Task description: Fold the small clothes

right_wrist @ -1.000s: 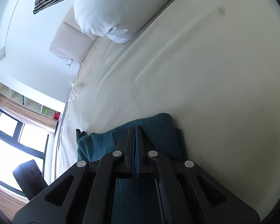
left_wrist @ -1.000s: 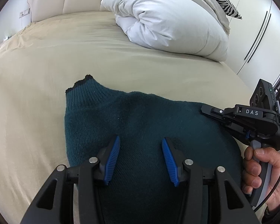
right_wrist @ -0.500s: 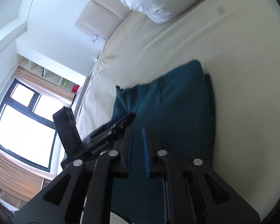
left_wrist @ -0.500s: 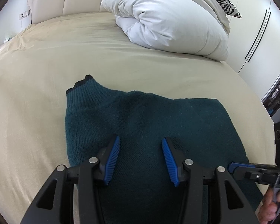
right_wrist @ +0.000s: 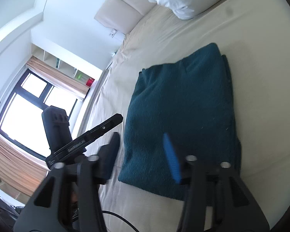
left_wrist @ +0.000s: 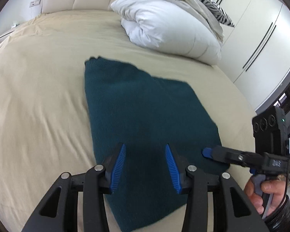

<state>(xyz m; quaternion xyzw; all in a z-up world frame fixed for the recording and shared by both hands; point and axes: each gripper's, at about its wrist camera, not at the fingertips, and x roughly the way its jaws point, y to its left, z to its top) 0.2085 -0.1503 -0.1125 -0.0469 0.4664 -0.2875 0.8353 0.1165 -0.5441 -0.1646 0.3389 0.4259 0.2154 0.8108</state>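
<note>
Lying folded on the bed (left_wrist: 38,100), teal sweater (left_wrist: 145,112), window (right_wrist: 27,104) only from the right wrist

"DAS" on right claw (left_wrist: 206,152)

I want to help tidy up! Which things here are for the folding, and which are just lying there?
For the folding:
- teal sweater, folded on the bed
- left gripper, jaws open
- right gripper, jaws just opened, nothing between them

Just lying about:
- white duvet
- zebra pillow
- beige bed sheet
</note>
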